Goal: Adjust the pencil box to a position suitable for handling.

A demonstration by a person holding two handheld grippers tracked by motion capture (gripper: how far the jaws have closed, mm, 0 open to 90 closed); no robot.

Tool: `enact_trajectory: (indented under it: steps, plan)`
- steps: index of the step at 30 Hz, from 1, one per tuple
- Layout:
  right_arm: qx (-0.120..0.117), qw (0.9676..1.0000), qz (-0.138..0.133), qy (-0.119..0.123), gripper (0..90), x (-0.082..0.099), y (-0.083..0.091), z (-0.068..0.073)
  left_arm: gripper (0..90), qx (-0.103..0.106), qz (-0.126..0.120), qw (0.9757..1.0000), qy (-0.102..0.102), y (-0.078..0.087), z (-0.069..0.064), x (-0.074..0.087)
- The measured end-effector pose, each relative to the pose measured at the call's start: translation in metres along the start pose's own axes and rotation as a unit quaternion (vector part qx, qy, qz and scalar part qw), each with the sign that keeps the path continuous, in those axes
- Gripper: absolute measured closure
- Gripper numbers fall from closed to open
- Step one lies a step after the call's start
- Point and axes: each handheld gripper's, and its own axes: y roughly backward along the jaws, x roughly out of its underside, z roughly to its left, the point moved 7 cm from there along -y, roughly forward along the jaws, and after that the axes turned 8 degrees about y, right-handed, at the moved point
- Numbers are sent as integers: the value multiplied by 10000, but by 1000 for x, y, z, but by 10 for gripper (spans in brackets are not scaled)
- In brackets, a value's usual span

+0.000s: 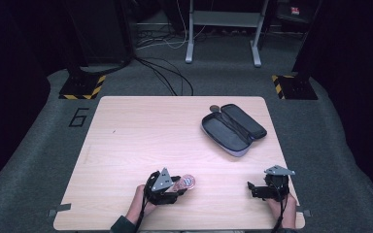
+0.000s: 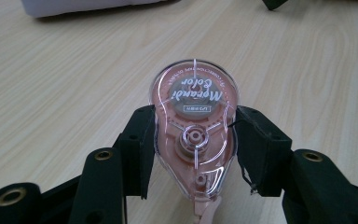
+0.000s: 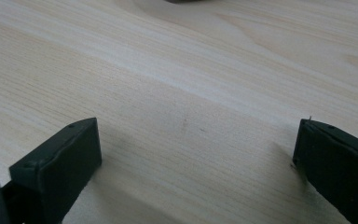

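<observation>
A pink see-through correction tape dispenser (image 2: pixel 193 133) sits clamped between the black jaws of my left gripper (image 2: pixel 193 154), both pads pressing on its sides. From above, the dispenser (image 1: pixel 186 182) sticks out to the right of the left gripper (image 1: pixel 175 187), held just above the table near its front edge. My right gripper (image 1: pixel 251 188) rests at the front right, pointing left, jaws wide apart. Bare wood lies between the jaws of that right gripper (image 3: pixel 196 158).
An open grey pencil case (image 1: pixel 233 128) lies at the back right of the wooden table (image 1: pixel 141 136), with a small round object (image 1: pixel 214 108) behind it. A white edge of the case (image 2: pixel 84 5) shows far off in the left gripper view.
</observation>
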Motion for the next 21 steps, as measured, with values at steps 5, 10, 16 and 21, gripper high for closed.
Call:
enact_trajectory:
  steps: [5,10,16,21]
  plan:
    - [-1,10000,-9,31,5,0,0,0,502,-298,-124,9993,213,15,17,5]
    - [-2,10000,-10,34,4,0,0,-1,502,-467,-168,9982,344,25,28,11]
    - [-2,10000,-7,27,4,0,0,0,502,-705,-210,9961,487,37,41,17]
    - [-3,10000,-7,28,4,0,0,0,502,-893,-214,9938,629,44,53,25]
